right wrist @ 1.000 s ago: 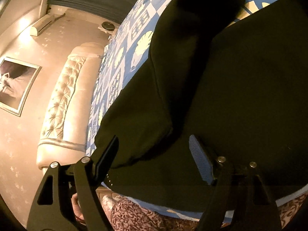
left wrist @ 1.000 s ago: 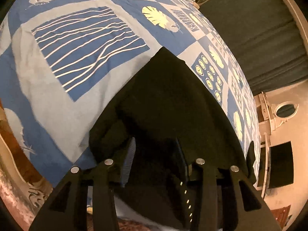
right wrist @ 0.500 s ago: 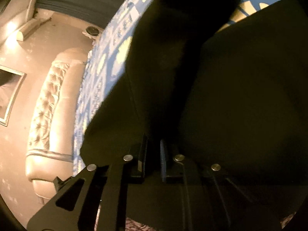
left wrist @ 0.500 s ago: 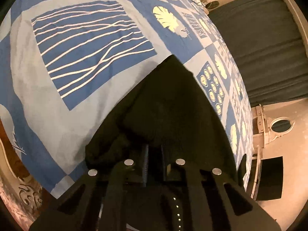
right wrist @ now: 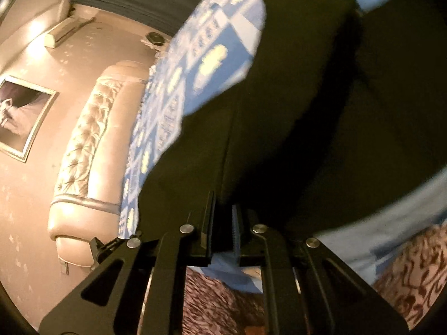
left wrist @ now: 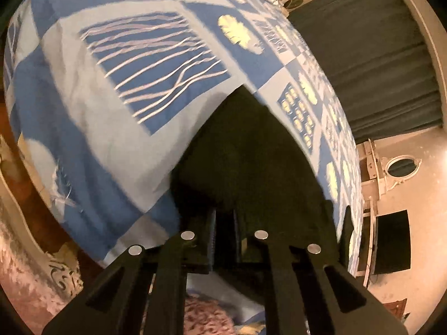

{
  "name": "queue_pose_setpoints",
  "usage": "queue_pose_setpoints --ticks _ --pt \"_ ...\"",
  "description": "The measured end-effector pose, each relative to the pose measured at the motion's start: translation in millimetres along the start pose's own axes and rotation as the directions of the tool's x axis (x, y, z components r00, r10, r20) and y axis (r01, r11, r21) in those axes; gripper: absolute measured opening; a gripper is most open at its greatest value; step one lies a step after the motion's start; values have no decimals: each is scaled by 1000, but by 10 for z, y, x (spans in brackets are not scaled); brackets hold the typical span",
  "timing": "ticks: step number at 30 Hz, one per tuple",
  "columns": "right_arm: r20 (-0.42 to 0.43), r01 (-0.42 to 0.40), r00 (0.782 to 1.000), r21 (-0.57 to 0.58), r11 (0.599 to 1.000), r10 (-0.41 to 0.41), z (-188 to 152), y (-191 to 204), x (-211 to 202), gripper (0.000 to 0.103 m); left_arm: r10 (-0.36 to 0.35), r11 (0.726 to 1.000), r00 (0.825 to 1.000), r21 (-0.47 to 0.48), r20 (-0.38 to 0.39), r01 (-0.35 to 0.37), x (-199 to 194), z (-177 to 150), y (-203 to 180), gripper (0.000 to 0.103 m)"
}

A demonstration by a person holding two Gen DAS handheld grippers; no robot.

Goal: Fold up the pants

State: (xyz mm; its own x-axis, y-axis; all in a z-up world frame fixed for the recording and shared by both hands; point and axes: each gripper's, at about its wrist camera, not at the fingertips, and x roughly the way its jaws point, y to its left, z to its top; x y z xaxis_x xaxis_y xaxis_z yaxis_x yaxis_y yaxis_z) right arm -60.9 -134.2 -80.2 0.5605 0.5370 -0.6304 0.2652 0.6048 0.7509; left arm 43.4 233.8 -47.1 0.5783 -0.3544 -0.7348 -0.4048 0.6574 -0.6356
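Black pants (left wrist: 251,162) lie on a bed with a blue and white patterned cover (left wrist: 111,106). In the left wrist view the cloth narrows to a point far up the cover, and my left gripper (left wrist: 225,217) is shut on its near edge. In the right wrist view the pants (right wrist: 321,111) fill most of the picture as a broad dark mass with a seam running down to my right gripper (right wrist: 223,215). That gripper is shut on the near edge of the pants too. The pinched cloth is lifted off the cover at both grippers.
A padded beige headboard (right wrist: 89,150) stands at the bed's left end, under a framed picture (right wrist: 22,117). Dark curtains (left wrist: 377,64) hang beyond the bed. A patterned carpet (right wrist: 220,304) shows below the bed's near edge.
Both grippers have closed on the near edge of the pants and drawn it back and slightly up. The cloth now stretches tight from the jaws.
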Motion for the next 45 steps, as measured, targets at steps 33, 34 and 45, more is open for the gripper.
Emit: queue_pose_setpoints --ticks 33,34,45 --pt "143 717 690 -270 642 -710 3328 124 1579 56 215 903 976 374 38 -213 704 -326 -990 91" --pt "156 721 688 -264 641 -709 3341 100 1517 36 225 892 973 393 46 -225 715 -345 -1003 91" --pt "280 307 922 -105 946 -269 2862 -351 -884 7 129 854 989 498 76 -150 573 -726 -1539 91"
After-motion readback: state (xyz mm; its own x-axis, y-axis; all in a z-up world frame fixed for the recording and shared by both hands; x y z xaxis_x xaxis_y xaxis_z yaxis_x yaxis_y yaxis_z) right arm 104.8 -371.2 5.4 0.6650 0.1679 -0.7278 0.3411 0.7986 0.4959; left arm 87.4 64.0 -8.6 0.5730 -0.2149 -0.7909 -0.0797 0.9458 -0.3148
